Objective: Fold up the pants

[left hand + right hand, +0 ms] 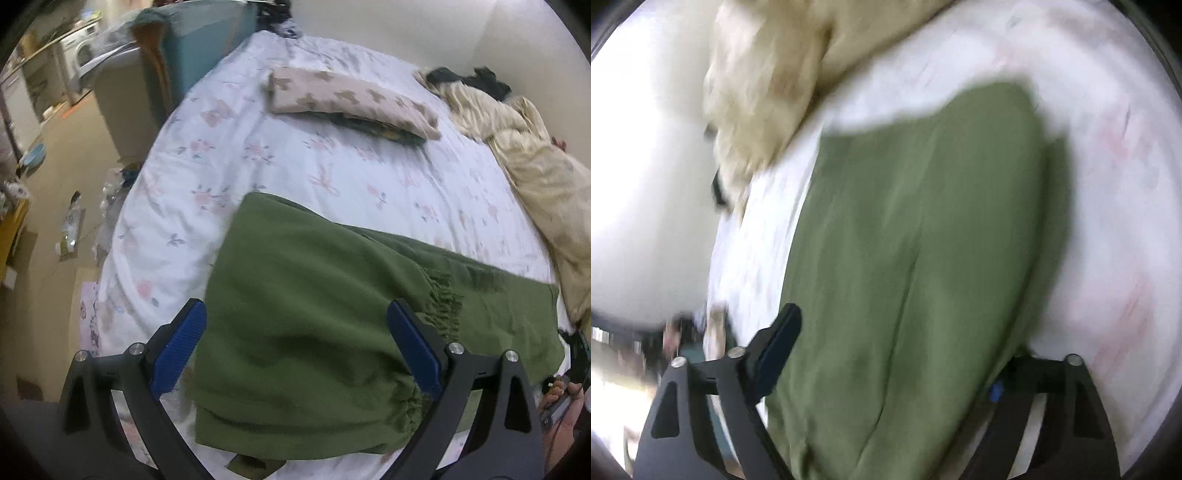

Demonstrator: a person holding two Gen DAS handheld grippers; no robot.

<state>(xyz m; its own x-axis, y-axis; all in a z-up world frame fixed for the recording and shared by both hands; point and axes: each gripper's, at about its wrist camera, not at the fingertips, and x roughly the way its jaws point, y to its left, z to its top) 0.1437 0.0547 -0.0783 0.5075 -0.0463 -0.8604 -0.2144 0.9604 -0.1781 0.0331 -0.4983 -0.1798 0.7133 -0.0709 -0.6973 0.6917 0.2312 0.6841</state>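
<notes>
Bed, floral white sheet, serving as the folding surface. Cream quilt bunched along the far edge, apparently pushed clear of the work. Green pants, folded over in layers on the near part of the bed, gathered waistband to the right. Folded patterned garment set apart beyond, likely already finished. Left tool hovering above the pants, jaws spread, nothing gripped. Right tool, view blurred, jaws apart straddling the pants, one finger hidden by cloth; not clamped.
</notes>
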